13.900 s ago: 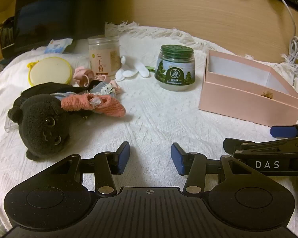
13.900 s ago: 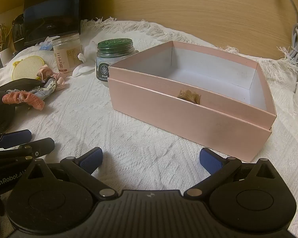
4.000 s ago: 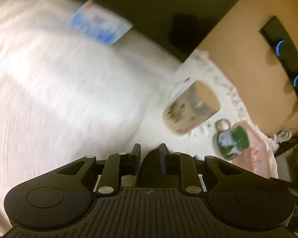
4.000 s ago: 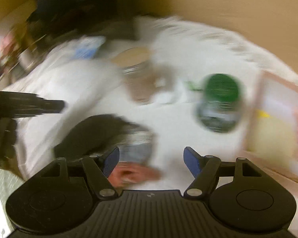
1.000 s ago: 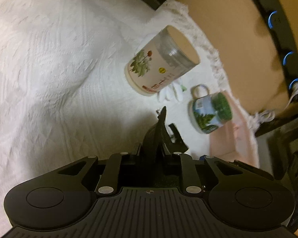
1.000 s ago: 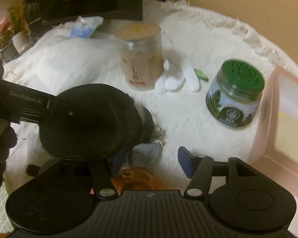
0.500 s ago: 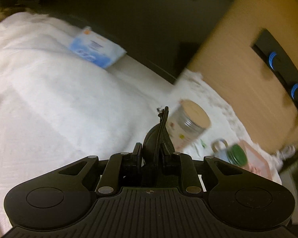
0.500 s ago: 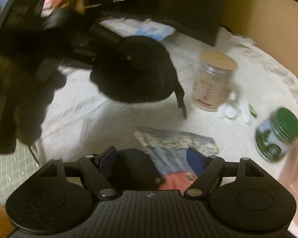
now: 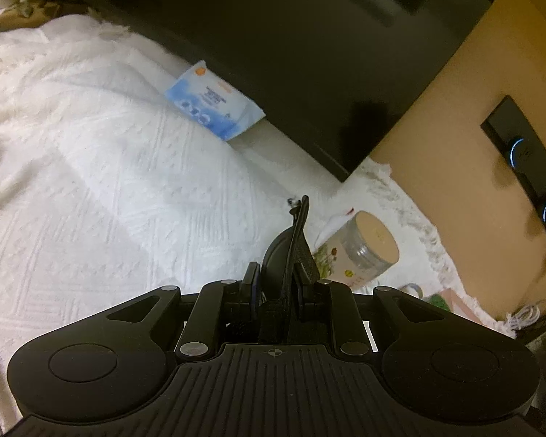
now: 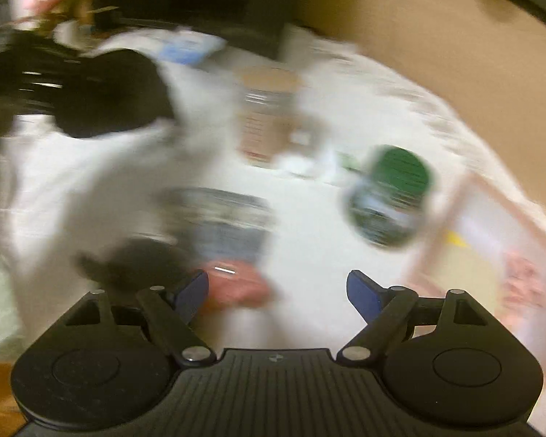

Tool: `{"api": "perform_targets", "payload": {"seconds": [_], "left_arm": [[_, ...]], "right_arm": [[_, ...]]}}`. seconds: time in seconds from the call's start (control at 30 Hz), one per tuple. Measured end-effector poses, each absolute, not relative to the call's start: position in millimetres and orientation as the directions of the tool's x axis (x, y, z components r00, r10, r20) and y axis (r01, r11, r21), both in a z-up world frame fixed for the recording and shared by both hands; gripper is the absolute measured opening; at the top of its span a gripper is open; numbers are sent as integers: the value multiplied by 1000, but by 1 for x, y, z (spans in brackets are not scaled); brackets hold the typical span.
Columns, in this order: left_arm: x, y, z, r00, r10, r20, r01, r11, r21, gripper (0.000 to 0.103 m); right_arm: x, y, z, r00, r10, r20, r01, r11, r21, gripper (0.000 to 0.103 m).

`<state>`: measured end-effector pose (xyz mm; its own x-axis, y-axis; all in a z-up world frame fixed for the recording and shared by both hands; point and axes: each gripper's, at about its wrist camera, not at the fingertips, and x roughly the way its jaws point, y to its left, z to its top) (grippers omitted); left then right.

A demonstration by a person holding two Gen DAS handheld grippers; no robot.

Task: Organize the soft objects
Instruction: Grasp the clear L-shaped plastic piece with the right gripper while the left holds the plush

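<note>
In the left wrist view, the left gripper [image 9: 276, 284] is clamped on a flat black pouch [image 9: 285, 251] standing edge-on between its fingers at lower centre of the frame, above the white blanket [image 9: 91, 182]. A beige-lidded jar [image 9: 364, 251] lies just right of the pouch; a blue wipes packet [image 9: 214, 109] rests against a dark screen [image 9: 309, 36] at upper centre. The right wrist view is motion-blurred: the right gripper [image 10: 277, 291] has its fingers wide apart above a reddish soft item [image 10: 236, 287] and a dark plush toy [image 10: 142, 258]. A green-lidded jar [image 10: 389, 196] stands at centre right beside a pink box [image 10: 491, 247].
</note>
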<state>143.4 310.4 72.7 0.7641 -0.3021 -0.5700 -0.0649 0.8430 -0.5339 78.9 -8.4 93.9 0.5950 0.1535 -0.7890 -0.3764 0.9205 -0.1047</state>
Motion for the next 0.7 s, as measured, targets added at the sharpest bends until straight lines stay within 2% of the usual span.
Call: {"api": "perform_targets", "payload": {"seconds": [0.1,0.23,0.43,0.53,0.7], "left_arm": [[138,314,75,778,-284,-561,-78,842,-534,21],[130,326,73,786,-257,-563,-116,833,-541,21],[116,355,73,797,-216,-564,-158,827,-539,21],[108,370,72,805,-195,-560,-176,823,-541,21],[95,403,64,824,-160,-543,-221,792,-569,21]], "right_arm": [[80,-32,103,612,136,-779,-322,943,-88,84],[85,-30,123,622,209,-754,-336,942,-17,84],[97,52,129,494,414,-764,-536,837,107,84],[108,104,120,372,498,-784,-626,758,185,84],[118,177,74,297,391,-871,-659,745,109,84]]}}
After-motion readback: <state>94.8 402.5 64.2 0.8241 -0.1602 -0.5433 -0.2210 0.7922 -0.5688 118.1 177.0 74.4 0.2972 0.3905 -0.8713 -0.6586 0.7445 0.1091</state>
